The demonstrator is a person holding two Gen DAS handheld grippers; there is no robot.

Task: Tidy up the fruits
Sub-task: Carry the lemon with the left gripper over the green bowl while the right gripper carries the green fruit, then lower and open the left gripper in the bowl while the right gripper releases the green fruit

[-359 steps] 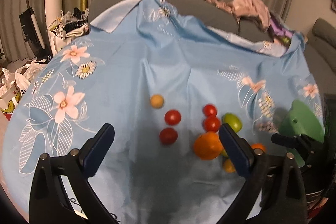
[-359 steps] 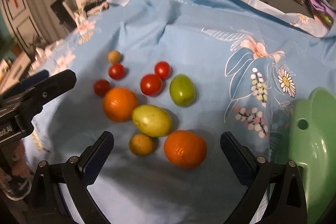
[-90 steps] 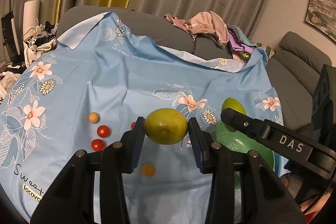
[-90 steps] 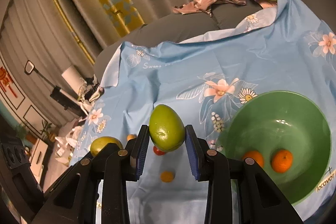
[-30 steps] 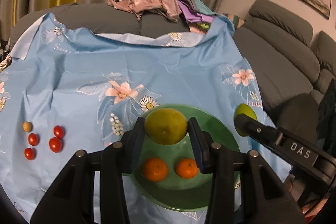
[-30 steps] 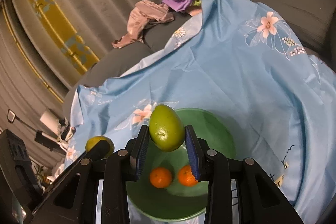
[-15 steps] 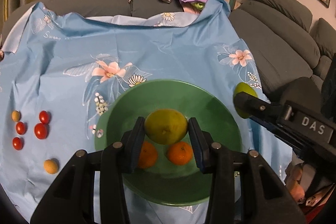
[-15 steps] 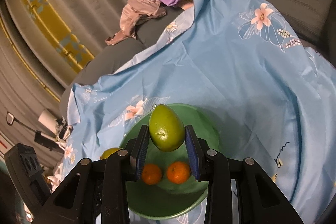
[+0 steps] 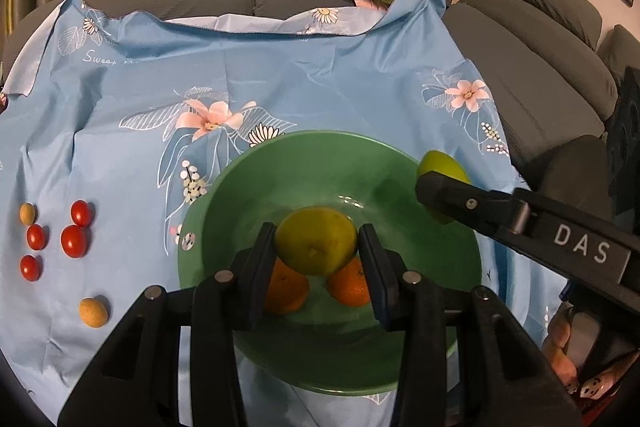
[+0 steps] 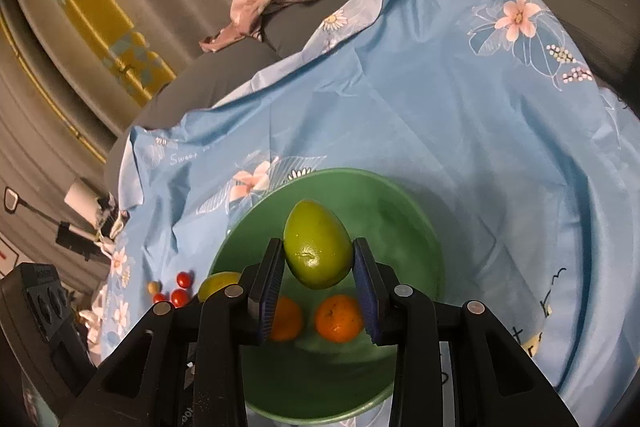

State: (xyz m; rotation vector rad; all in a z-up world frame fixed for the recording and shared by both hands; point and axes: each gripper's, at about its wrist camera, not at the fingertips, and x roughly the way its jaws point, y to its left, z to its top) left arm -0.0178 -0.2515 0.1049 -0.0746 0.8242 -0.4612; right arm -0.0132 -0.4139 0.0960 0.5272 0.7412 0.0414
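Both claws are loaded and parked over the green bowl (image 9: 208, 223), which sits on the blue floral cloth (image 9: 280, 75) spread over what looks like a grey sofa, so no real worktop here.

The left claw (image 9: 316, 259) is closed partway on a yellow-green lemon-ish fruit (image 9: 316, 241), pads pressing its two sides. The fruit sits with its long axis running across, pad to pad, and a small dimple faces the camera. It hangs right above the two oranges (image 9: 286, 291) already lying in the bottom of the bowl, so I'd guess that's the drop spot.

The right claw (image 10: 318, 273) is likewise clamped on a greener, egg-shaped fruit (image 10: 318, 245). This one stands up on end: long axis roughly along the fingers, narrow tip pointing away from the camera, fat end with a little scar towards it. Gripping it across the short width makes sense, since the pads get the flatter flanks and it's less likely to squirt out. In the left view you can see it poking out past the bowl's right rim, so it looks less centred over the bowl than the other fruit.

Off to the left on the cloth, four cherry tomatoes (image 9: 74, 241) and two small tan-orange fruits (image 9: 94, 311) are waiting. My read is that the big stuff goes in the bowl first.
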